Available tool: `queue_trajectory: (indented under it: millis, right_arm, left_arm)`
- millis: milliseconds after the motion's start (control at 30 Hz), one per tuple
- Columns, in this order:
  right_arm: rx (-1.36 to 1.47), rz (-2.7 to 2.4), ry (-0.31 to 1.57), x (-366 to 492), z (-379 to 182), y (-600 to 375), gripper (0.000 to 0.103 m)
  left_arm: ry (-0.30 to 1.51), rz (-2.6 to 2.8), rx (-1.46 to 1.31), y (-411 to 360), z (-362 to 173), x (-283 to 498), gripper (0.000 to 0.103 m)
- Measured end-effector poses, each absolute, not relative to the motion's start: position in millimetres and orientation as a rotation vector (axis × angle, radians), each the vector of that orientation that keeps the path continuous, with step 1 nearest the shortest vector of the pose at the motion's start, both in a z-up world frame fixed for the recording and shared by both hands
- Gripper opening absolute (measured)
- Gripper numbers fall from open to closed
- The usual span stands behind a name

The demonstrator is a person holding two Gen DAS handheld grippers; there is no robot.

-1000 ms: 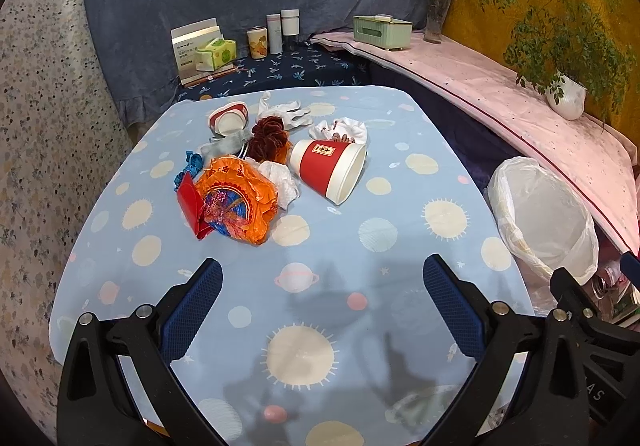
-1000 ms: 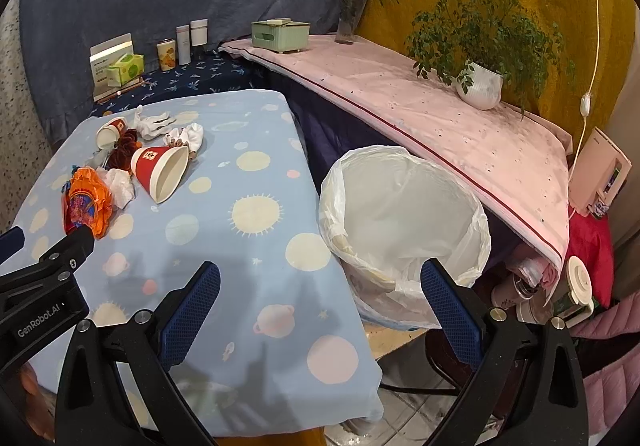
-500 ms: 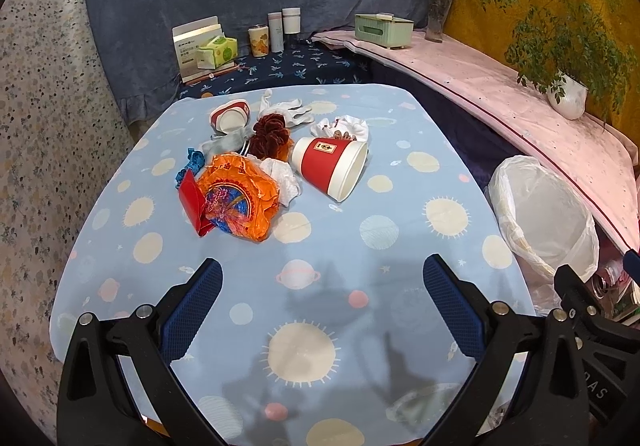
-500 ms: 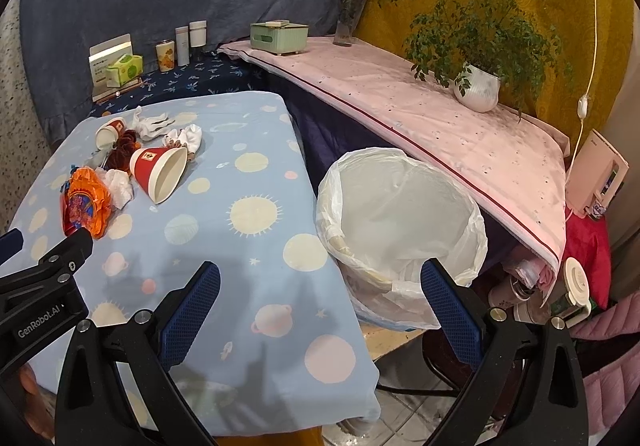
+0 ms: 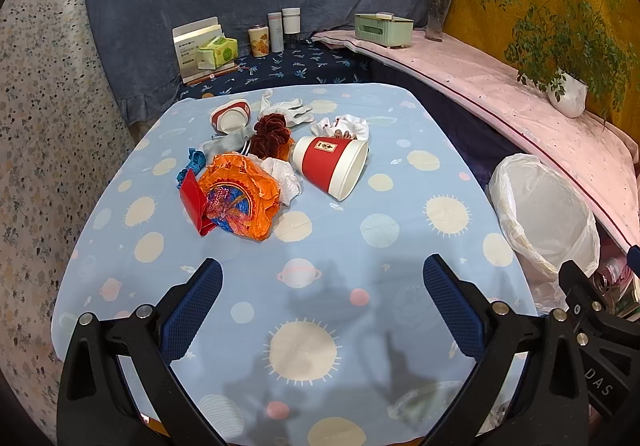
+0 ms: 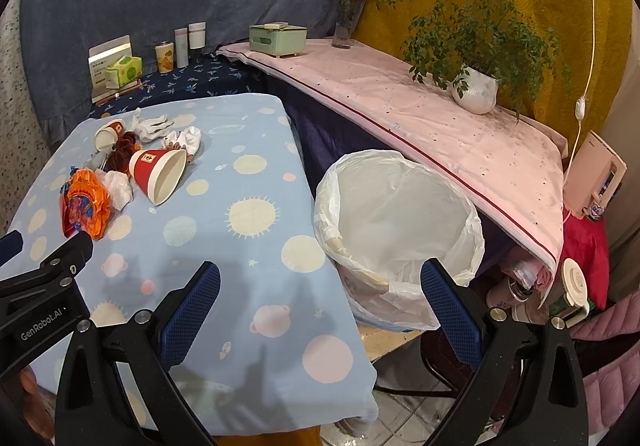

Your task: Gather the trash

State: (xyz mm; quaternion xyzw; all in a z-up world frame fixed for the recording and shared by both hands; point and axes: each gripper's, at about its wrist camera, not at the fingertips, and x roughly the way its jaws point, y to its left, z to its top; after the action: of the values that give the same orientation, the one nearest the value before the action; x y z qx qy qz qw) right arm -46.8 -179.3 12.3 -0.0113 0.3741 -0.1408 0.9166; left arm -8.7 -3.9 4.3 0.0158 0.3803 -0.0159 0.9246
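A pile of trash lies at the far left of the blue table [image 5: 400, 230]: an orange wrapper [image 5: 240, 197], a red paper cup [image 5: 334, 165] on its side, a small red cup [image 5: 230, 117], white tissues [image 5: 286, 179], a brown crumpled thing [image 5: 272, 133] and a white glove [image 5: 294, 110]. The red cup [image 6: 160, 173] and orange wrapper [image 6: 86, 203] also show in the right wrist view. A bin with a white liner [image 6: 400, 230] stands right of the table. My left gripper [image 5: 322, 306] is open and empty, above the table, short of the pile. My right gripper [image 6: 320, 306] is open and empty, near the bin.
A pink-covered shelf [image 6: 420, 113] runs along the right with a potted plant [image 6: 476, 85], a green box [image 6: 278, 39] and a flower vase [image 6: 346, 25]. Bottles [image 5: 284, 27] and a tissue pack [image 5: 216, 53] stand behind the table. Clutter [image 6: 568, 286] lies under the shelf.
Both grippers have drawn back or risen slightly, so the trash pile and bin look a little farther away. Both stay open and empty. Nothing on the table has moved.
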Motion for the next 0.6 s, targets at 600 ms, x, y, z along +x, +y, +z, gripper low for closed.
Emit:
queue_trajectory:
  millis: [600]
  right_arm:
    - [-0.022, -0.294, 0.767, -45.6, 13.3, -178.4, 0.096]
  left_arm:
    - [0.784, -0.034, 0.029, -2.7, 4.1, -9.6, 0.096]
